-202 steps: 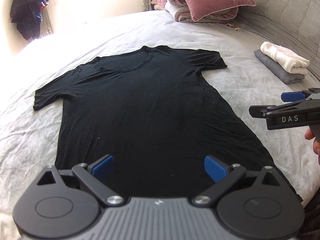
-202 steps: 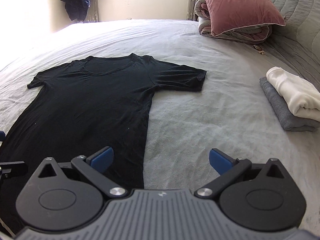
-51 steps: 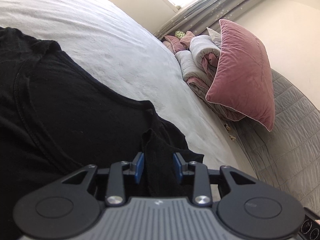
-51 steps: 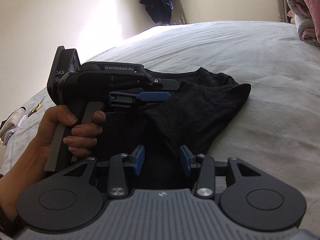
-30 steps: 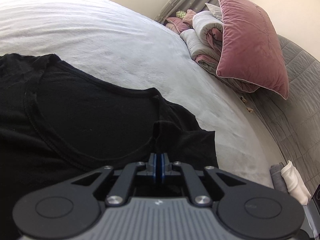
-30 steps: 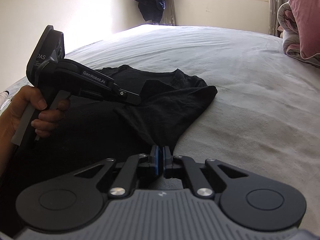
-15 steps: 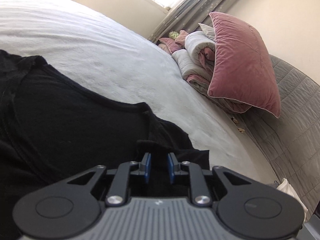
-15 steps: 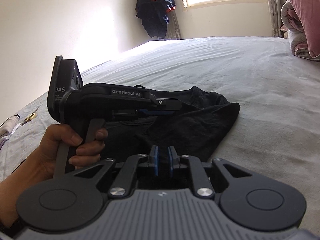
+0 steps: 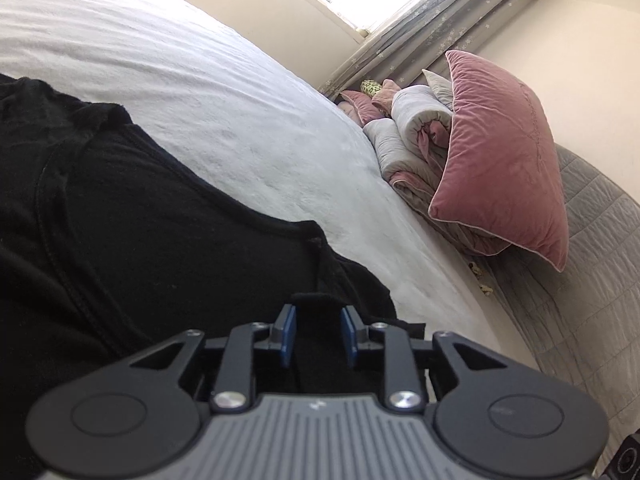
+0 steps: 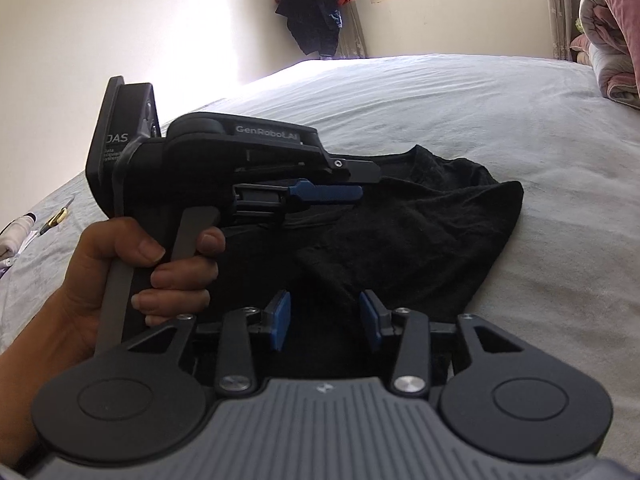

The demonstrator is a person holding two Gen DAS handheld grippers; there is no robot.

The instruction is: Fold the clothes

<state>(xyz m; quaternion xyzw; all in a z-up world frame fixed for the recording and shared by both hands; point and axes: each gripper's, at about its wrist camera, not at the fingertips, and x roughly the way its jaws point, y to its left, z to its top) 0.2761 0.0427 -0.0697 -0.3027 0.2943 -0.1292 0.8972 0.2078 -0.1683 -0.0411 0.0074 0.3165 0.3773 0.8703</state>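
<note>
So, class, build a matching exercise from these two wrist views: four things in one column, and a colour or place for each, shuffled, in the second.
Things
1. T-shirt
2. Pillow
3. Jacket
4. Left gripper

Descriptions
A. hangs against the wall beside the window
B. black, lying on the bed
C. in a person's hand, over the shirt, jaws opening
D. pink, leaning on rolled bedding

Pairs: 1-B, 2-D, 3-A, 4-C

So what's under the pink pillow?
The pillow leans on rolled grey-and-pink bedding on the bed. Whatever lies directly beneath is covered.
</note>
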